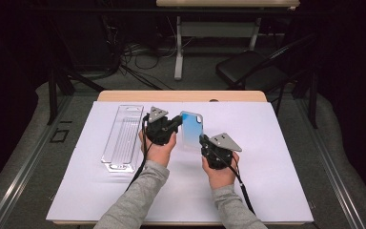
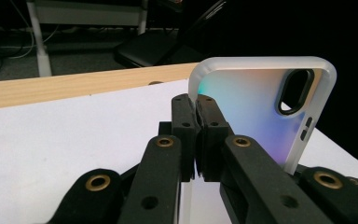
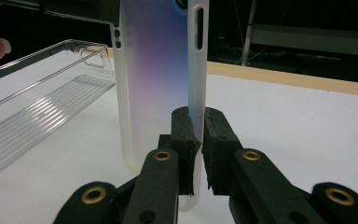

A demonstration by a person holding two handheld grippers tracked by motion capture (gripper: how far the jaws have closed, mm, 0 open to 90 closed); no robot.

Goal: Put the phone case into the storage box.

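A translucent phone case with a blue-to-purple sheen is held above the white sheet between both grippers. My left gripper is shut on its far left edge; in the left gripper view the jaws pinch the case near the corner opposite the camera cutout. My right gripper is shut on the near right edge; in the right gripper view the case's side rim stands pinched between the jaws, and the case rises upward from them.
A clear plastic packaging tray lies on the white sheet to the left, also seen as ribbed plastic. A wooden table edge runs along the back. A black chair stands beyond the table.
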